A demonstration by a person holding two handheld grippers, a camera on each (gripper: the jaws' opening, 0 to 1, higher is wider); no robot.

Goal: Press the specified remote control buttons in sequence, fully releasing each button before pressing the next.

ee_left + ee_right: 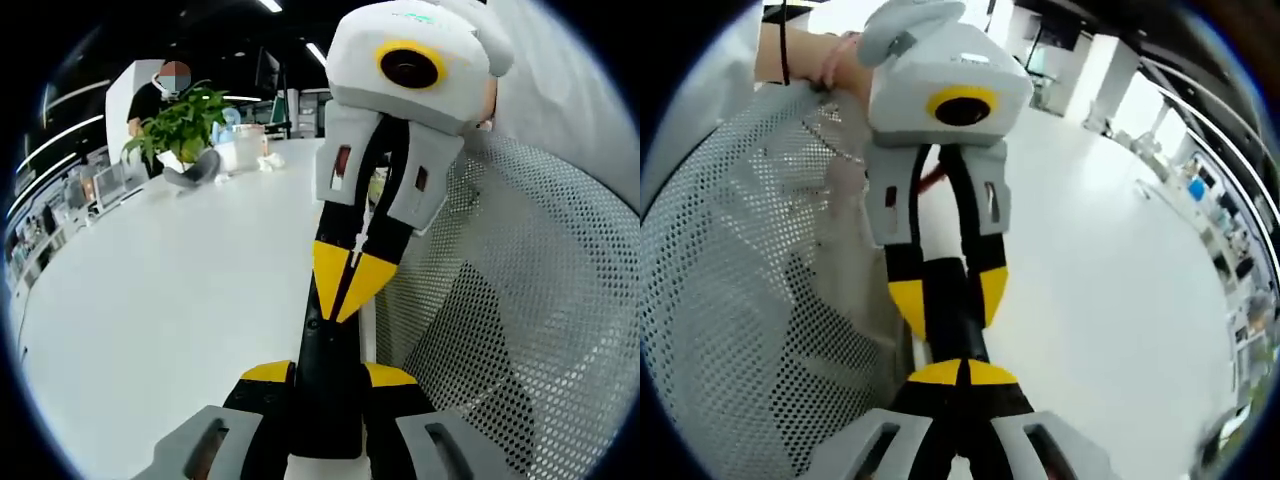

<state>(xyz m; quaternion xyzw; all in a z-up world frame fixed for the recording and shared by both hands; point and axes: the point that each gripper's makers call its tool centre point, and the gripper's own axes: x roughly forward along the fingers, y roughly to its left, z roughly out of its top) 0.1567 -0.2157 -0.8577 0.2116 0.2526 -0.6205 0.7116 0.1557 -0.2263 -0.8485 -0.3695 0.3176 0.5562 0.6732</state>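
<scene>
A slim black remote [326, 400] runs lengthwise between the yellow pads of my left gripper [328, 375], which is shut on it. My right gripper [347, 282] comes in from above with its yellow tips together, and they rest against the remote's far part. In the right gripper view, my right gripper [962, 373] is shut, its tips meeting on the remote [958, 330]. Beyond it the left gripper [947, 298] clamps the remote from both sides. The buttons are hidden behind the jaws.
A broad white table [180, 300] stretches behind, with a potted plant [185, 120] and small items at its far end. A person [152, 98] stands there. A white mesh chair back [540, 300] is close beside the grippers, and a hand [835, 62] holds the left gripper.
</scene>
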